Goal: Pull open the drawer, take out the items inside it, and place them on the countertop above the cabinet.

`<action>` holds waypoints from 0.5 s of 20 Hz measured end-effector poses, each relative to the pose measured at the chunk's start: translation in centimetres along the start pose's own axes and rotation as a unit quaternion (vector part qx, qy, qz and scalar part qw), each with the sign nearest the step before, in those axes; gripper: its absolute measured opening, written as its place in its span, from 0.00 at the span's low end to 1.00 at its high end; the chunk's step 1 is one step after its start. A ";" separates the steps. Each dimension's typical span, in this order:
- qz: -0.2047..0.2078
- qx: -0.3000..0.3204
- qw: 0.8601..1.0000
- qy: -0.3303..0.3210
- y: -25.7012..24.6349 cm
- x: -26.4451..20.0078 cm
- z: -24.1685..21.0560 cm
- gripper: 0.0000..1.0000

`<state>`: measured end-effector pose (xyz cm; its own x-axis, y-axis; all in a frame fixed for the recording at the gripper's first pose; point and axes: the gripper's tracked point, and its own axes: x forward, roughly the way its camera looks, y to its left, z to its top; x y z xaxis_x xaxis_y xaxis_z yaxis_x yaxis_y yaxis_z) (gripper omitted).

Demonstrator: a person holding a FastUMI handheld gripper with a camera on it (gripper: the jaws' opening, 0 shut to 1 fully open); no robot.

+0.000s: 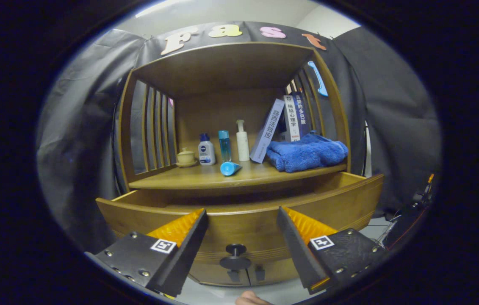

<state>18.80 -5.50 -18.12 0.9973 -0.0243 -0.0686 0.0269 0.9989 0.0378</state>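
The wooden drawer (341,199) stands pulled out from the cabinet, its front just ahead of my fingers. Its dark round knob (235,250) sits low between the fingers. The drawer's inside is hidden behind its front wall. On the countertop (205,178) above lies a blue tube (230,168) on its side, near the shelf's front edge. My gripper (241,214) is open, with nothing held, and its fingers (188,237) frame the drawer front.
On the countertop stand a small lidded cup (186,157), a white bottle (206,150), a blue bottle (224,145) and a pump bottle (242,141). Leaning books (279,125) and a folded blue towel (307,153) fill the right side. Cables (417,203) lie at right.
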 end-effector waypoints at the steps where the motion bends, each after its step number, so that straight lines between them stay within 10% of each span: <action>1: -0.001 0.001 1.000 0.000 0.1 0.8 0.1 0.99; 10: -0.005 -0.004 1.000 0.001 0.5 6.5 0.2 0.99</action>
<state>25.28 -5.13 -18.32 0.9969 -0.0342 -0.0705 0.0363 0.9989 0.0291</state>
